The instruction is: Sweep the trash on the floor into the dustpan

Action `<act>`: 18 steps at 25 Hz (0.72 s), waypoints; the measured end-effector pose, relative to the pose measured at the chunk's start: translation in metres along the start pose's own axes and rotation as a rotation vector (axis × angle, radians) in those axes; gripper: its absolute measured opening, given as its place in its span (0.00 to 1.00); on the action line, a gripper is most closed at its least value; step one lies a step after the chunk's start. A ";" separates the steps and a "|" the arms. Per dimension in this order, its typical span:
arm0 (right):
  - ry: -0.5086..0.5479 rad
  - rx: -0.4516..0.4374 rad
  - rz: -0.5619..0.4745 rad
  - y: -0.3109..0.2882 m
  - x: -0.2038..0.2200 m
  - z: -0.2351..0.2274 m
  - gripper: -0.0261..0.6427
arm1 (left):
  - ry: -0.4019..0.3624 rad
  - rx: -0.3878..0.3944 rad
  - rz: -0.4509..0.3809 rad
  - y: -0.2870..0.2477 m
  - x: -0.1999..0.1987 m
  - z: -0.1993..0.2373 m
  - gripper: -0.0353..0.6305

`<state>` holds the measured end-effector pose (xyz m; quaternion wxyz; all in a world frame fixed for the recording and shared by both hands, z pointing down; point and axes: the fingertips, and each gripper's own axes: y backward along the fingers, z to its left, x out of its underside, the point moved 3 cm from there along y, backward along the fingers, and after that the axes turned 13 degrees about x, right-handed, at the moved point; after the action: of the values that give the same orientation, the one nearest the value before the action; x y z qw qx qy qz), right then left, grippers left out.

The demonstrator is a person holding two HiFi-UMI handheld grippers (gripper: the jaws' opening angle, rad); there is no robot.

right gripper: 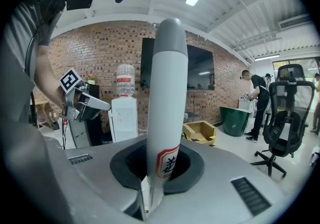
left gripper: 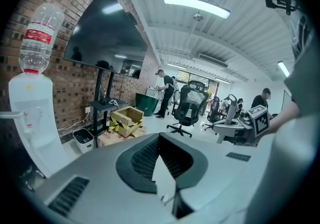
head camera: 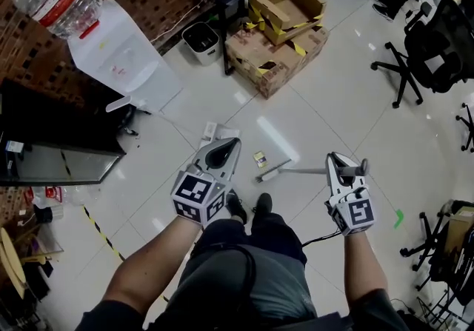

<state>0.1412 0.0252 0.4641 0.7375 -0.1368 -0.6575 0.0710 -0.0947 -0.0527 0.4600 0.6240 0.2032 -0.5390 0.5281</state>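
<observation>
— How far along is the sweeping?

— Hardly begun, I'd judge. 1 small yellow scrap of trash (head camera: pixel 259 158) lies on the white tile floor (head camera: pixel 333 115) at frame centre. It is near the white plastic dustpan (head camera: pixel 216 132), not in it.

— And the 2 tongs?

— The left gripper (head camera: pixel 226 146) is clenched on the dustpan's handle. The right gripper (head camera: pixel 339 165) is grasping the long grey broom handle (head camera: pixel 304 170), whose head sits just below the scrap.

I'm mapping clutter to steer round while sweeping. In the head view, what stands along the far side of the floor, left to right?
Water dispenser → bin → cardboard boxes → office chair
</observation>
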 end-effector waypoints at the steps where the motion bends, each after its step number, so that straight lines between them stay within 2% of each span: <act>1: 0.009 -0.016 0.001 0.000 0.002 -0.001 0.09 | 0.002 -0.014 -0.001 0.000 -0.001 0.000 0.07; 7: 0.025 -0.060 0.005 -0.006 0.011 -0.017 0.09 | 0.012 -0.070 0.009 -0.009 -0.003 -0.004 0.07; 11: 0.050 -0.096 0.062 -0.010 0.033 -0.023 0.09 | 0.025 -0.105 0.004 -0.019 -0.004 -0.007 0.07; 14: 0.099 -0.153 0.072 -0.018 0.043 -0.012 0.09 | 0.039 -0.106 -0.021 -0.022 -0.005 -0.005 0.07; 18: 0.143 -0.189 0.105 -0.047 0.059 0.012 0.09 | 0.054 -0.121 -0.027 -0.012 -0.003 0.025 0.07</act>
<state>0.1331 -0.0013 0.5350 0.7616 -0.2444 -0.5990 0.0375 -0.0950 -0.0790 0.4693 0.6566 0.1582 -0.5499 0.4914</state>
